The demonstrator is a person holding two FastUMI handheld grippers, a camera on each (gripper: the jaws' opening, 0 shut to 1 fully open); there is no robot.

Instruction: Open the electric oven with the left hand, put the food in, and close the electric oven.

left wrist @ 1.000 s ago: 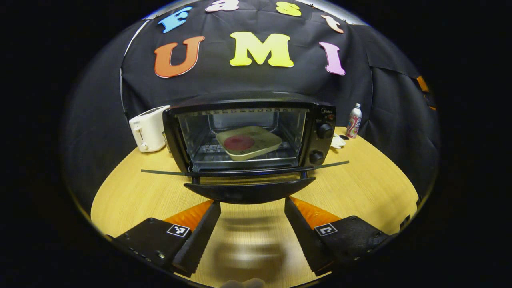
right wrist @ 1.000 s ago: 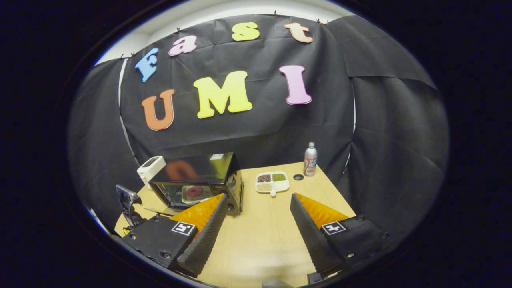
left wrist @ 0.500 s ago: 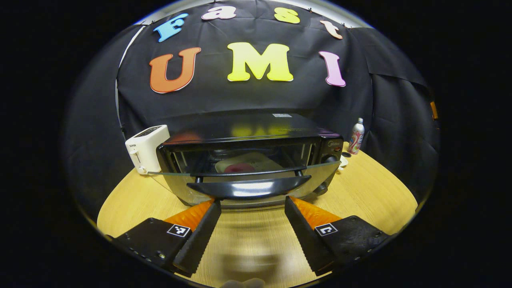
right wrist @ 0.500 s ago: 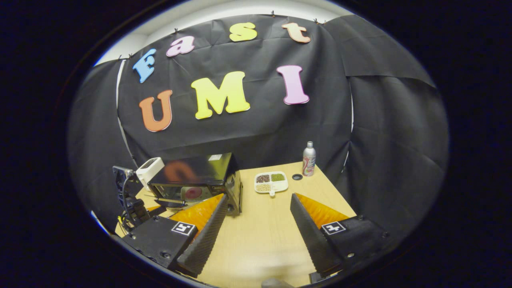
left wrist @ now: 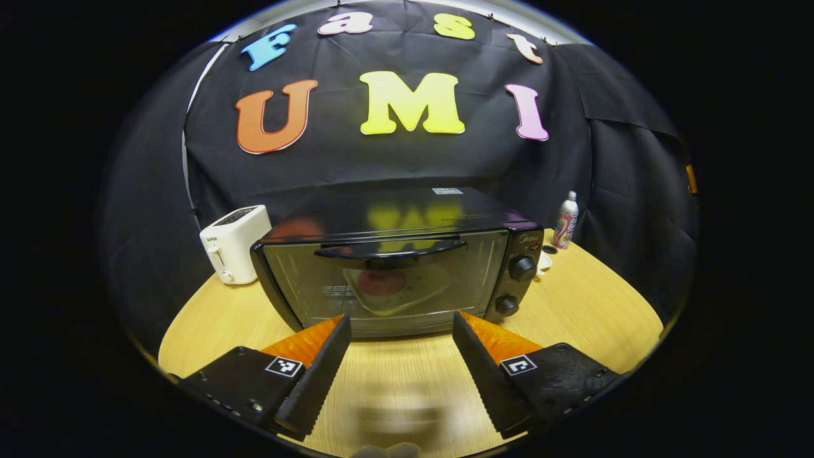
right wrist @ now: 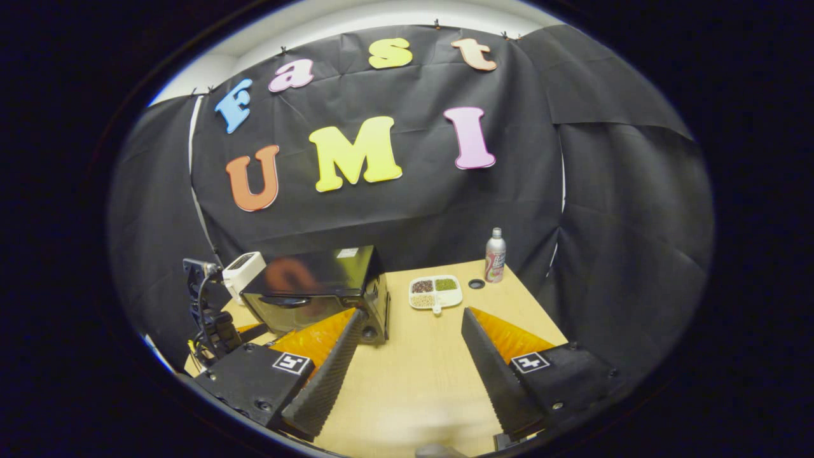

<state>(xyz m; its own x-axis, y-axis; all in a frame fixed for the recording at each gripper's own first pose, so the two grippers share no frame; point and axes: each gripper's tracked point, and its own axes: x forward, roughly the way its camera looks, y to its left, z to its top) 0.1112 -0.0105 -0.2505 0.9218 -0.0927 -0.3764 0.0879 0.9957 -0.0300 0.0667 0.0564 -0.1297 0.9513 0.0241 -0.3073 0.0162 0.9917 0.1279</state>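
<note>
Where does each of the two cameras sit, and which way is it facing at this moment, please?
Left gripper view: rides the left gripper, low over the table, squarely facing the closed oven; its own open fingers show.
Right gripper view: rides the right gripper, higher, to the oven's right; its open fingers show, the left gripper farther off.
Shared: oven, toaster, bottle, table.

Left gripper (left wrist: 401, 327) with two wedge-shaped fingers (left wrist: 316, 375), saw-toothed inner edges, flat blocky bases bearing square black-and-white tag markers and small screws, right gripper (right wrist: 412, 321) of the same build, tag markers and screws on its bases
</note>
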